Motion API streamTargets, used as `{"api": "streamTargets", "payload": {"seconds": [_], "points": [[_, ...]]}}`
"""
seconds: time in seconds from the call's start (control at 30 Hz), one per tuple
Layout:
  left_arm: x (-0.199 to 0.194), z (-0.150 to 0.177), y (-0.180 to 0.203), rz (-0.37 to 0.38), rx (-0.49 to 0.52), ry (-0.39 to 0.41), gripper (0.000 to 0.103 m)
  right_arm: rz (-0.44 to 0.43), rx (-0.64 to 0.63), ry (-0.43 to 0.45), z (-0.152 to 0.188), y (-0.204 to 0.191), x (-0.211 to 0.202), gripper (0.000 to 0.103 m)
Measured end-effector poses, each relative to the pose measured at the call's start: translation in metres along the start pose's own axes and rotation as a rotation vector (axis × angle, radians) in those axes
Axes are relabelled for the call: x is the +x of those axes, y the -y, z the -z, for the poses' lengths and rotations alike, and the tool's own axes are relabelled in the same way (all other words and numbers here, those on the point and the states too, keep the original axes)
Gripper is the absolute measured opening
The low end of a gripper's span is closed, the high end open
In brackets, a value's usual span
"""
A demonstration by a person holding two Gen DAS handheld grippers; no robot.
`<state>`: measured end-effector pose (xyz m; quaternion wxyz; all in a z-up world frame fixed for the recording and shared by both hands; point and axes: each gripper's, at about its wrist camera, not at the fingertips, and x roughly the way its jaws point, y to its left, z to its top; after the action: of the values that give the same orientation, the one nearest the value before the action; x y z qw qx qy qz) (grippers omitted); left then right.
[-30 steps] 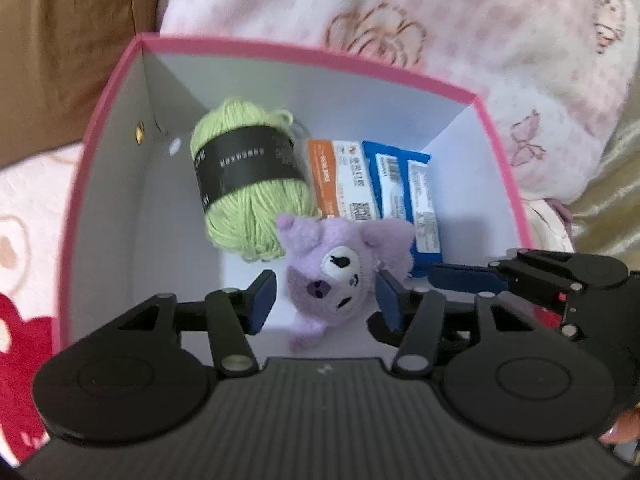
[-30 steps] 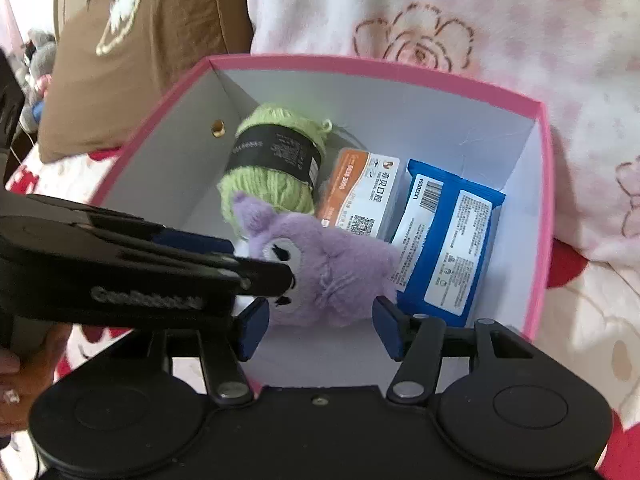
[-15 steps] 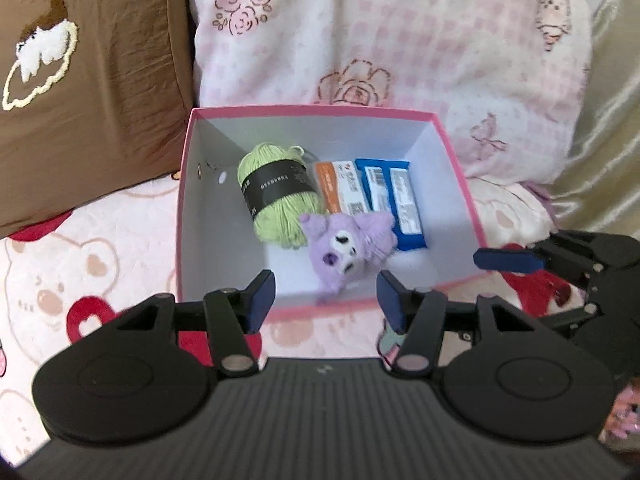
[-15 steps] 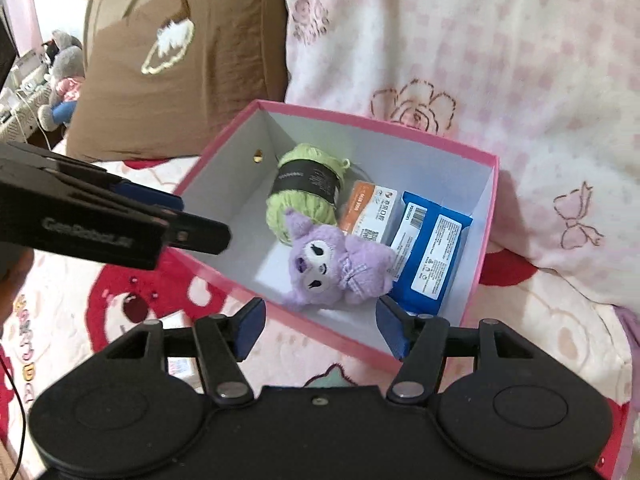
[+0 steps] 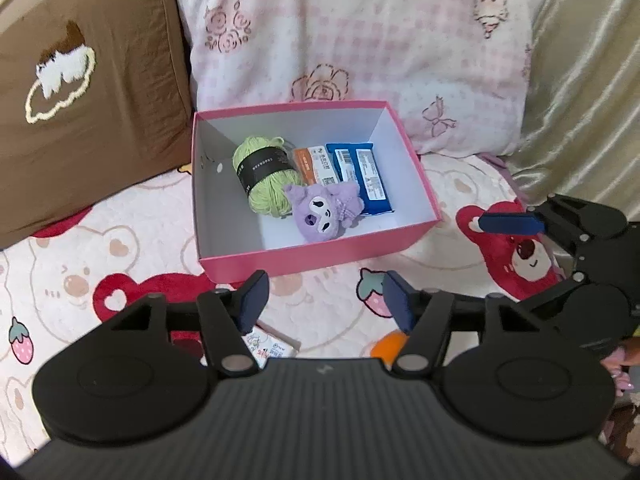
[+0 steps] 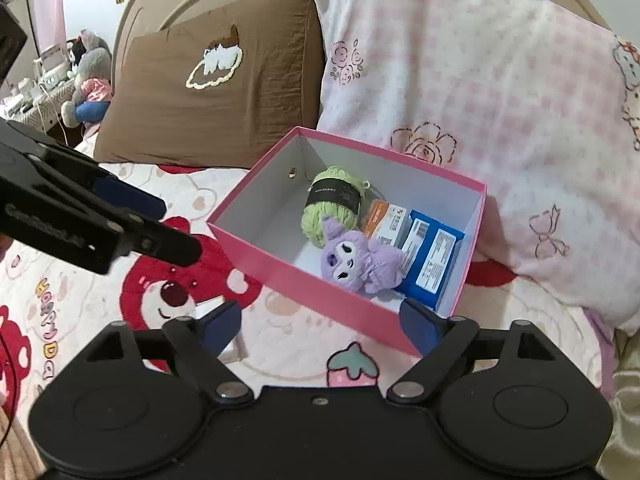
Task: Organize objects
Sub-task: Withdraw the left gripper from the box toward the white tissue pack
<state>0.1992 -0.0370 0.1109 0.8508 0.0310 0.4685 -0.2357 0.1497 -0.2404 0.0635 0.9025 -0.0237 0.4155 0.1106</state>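
— Grippers first: what do they hold?

— Nothing. The left gripper stands about half open, its jaws having just widened; the right gripper has just spread wide. Only bedspread shows between the pads.

— Closest things?

— Right under the left gripper lie a small carton and something orange, both mostly hidden by the fingers; what they are cannot be told.

— And beyond?

— The pink box sits just ahead, holding a purple plush, green yarn, an orange packet and a blue packet. Plush and yarn look soft and light; a pinch across the middle should do. The carton probably wants a grip across its flat sides.
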Motion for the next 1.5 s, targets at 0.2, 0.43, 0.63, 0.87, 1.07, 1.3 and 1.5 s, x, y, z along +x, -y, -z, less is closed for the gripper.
{"api": "streamTargets", "payload": {"seconds": [0.2,0.43,0.63,0.87,1.07,1.3,1.5], "points": [[-0.014,0.018,0.006,0.005,0.034,-0.014,0.068,-0.013,0.036,0.01,0.02,-0.01,-0.014,0.097],[-0.021,0.04,0.007,0.026,0.046,-0.022,0.079,-0.018,0.041,-0.025,0.039,-0.021,-0.021,0.097],[-0.022,0.059,0.004,0.027,0.051,-0.044,0.092,-0.068,0.011,-0.013,0.051,-0.033,-0.037,0.098],[-0.016,0.081,-0.007,0.018,0.046,-0.055,0.094,-0.099,-0.039,0.006,0.068,-0.052,-0.045,0.098],[-0.008,0.101,-0.022,0.036,0.026,-0.039,0.093,-0.1,-0.051,-0.013,0.086,-0.063,-0.03,0.098],[0.009,0.124,-0.037,0.034,0.039,-0.002,0.093,-0.102,0.002,0.055,0.107,-0.074,-0.011,0.098],[0.038,0.141,-0.055,-0.026,0.015,0.033,0.092,-0.108,-0.03,0.087,0.123,-0.092,0.017,0.098]]}}
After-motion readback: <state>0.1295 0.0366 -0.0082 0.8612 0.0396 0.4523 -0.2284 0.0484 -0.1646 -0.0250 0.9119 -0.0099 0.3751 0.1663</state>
